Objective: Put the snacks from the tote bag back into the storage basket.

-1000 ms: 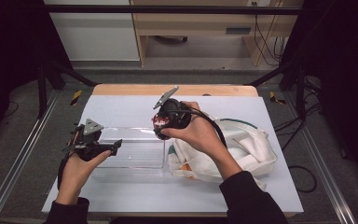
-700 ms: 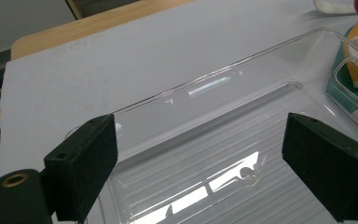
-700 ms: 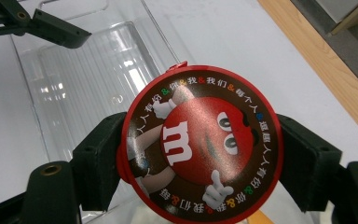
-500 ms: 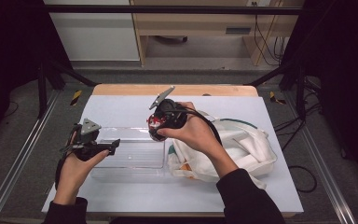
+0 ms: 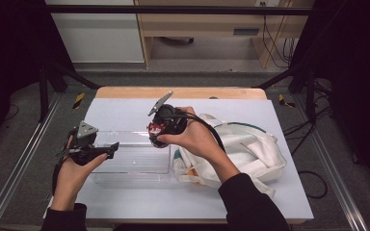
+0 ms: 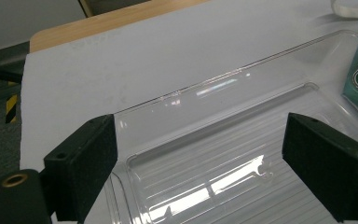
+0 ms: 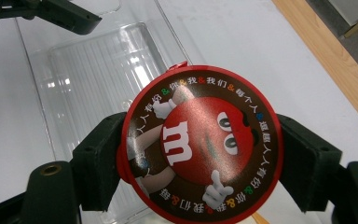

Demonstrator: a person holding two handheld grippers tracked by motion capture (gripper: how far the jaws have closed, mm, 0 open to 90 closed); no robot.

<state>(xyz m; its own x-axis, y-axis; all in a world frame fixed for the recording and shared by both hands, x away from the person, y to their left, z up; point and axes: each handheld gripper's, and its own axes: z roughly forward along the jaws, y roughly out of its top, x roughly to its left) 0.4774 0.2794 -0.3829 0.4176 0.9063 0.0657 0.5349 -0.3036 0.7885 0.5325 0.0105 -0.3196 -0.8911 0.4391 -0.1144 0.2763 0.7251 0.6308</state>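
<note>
A round red M&M's tin [image 7: 200, 144] with a brown rim of printed characters is clamped between the jaws of my right gripper [image 7: 200, 158], lid facing the camera. In the high view my right gripper [image 5: 155, 131] holds the tin [image 5: 153, 128] above the far right corner of a clear plastic bin [image 5: 130, 166]. My left gripper [image 5: 111, 147] hovers at the bin's left end, open. Its jaws stand wide apart over the ribbed bin floor [image 6: 214, 149], with nothing between them [image 6: 205, 172].
A white tote bag [image 5: 243, 149] with green trim lies right of the bin, under the right forearm. The table's wooden far edge [image 5: 183, 92] runs behind. In the right gripper view, the left gripper [image 7: 51, 11] shows at the bin's [image 7: 98, 70] far end.
My right gripper has carried the tin a little to the left, over the bin's corner. The left gripper has barely shifted.
</note>
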